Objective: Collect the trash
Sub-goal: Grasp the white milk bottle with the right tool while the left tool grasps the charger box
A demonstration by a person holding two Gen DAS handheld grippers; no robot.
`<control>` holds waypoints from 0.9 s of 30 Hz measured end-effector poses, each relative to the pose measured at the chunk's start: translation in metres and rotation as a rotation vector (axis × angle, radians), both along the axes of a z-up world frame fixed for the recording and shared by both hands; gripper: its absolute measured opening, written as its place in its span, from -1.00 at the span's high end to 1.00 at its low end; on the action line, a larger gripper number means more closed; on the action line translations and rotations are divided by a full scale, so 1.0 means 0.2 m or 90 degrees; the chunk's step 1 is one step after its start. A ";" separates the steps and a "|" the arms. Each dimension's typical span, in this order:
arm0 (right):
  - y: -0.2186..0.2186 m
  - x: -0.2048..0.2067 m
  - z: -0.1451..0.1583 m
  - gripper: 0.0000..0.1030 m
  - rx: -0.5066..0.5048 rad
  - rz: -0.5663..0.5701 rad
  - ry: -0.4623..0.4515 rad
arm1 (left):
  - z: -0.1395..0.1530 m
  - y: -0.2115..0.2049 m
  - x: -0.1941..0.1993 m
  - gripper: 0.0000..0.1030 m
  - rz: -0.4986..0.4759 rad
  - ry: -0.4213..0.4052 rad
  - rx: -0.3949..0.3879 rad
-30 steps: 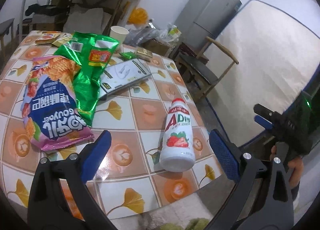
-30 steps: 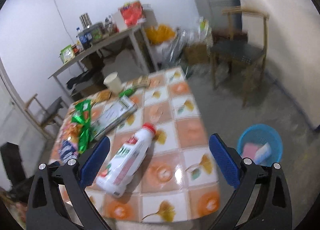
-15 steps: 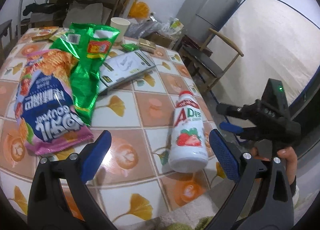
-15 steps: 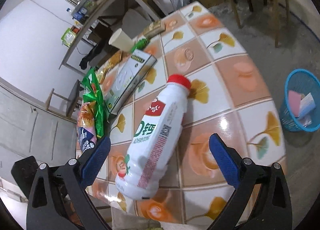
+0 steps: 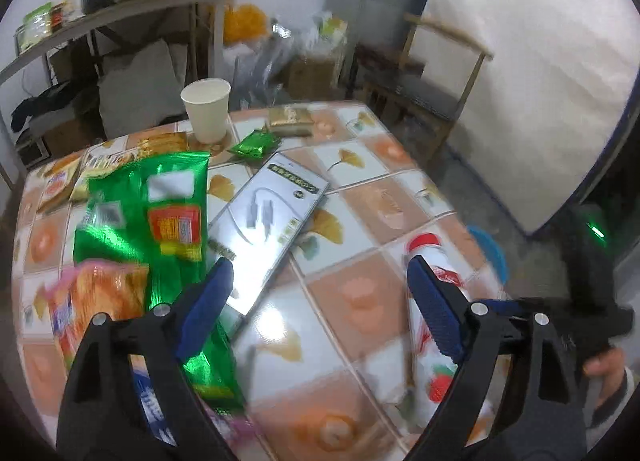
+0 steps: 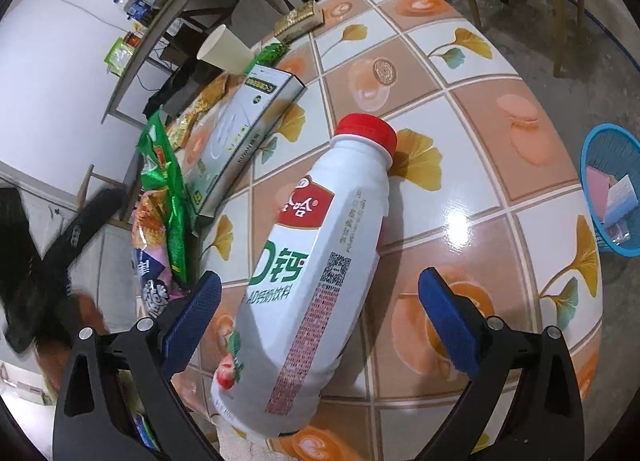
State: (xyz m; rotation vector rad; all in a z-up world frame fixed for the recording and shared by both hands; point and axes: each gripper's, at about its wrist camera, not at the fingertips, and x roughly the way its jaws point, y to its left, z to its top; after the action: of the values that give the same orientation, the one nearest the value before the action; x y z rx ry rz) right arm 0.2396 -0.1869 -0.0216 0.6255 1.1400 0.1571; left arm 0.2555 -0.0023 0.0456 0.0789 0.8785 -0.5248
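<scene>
Tiled surface (image 6: 460, 109) bearing a white plastic drink bottle with red cap (image 6: 320, 261), lying flat between the gaping pads of the right tool (image 6: 320, 321), untouched. Left tool (image 5: 320, 301), closing on nothing, hovers left of the bottle. Likely light, stiff, slippery; grip mid-body.

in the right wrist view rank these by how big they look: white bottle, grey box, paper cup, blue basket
1. white bottle, largest, though it lies right by the camera, which inflates it
2. grey box
3. blue basket, cut off by the picture's edge, so its rank over the cup is unsure
4. paper cup
</scene>
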 end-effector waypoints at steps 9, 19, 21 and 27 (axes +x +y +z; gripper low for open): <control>0.03 0.06 -0.07 -0.42 0.023 0.037 0.015 | -0.15 -0.22 0.58 -0.64 0.017 0.130 0.067; -0.06 0.01 -0.05 -0.24 0.050 0.048 0.001 | -0.38 -0.22 0.94 -0.64 0.167 0.226 0.076; -0.09 0.00 -0.05 -0.24 0.050 0.044 0.001 | -0.42 -0.22 0.96 -0.64 0.172 0.251 0.083; -0.16 -0.04 -0.04 -0.23 0.047 0.036 -0.003 | -0.44 -0.23 0.88 -0.64 0.158 0.310 0.036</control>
State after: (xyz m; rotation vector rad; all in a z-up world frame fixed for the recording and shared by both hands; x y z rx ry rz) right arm 0.2316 -0.2188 -0.0306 0.6579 1.1517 0.2496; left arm 0.4313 -0.0479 -0.0424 -0.1110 1.3578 -0.2876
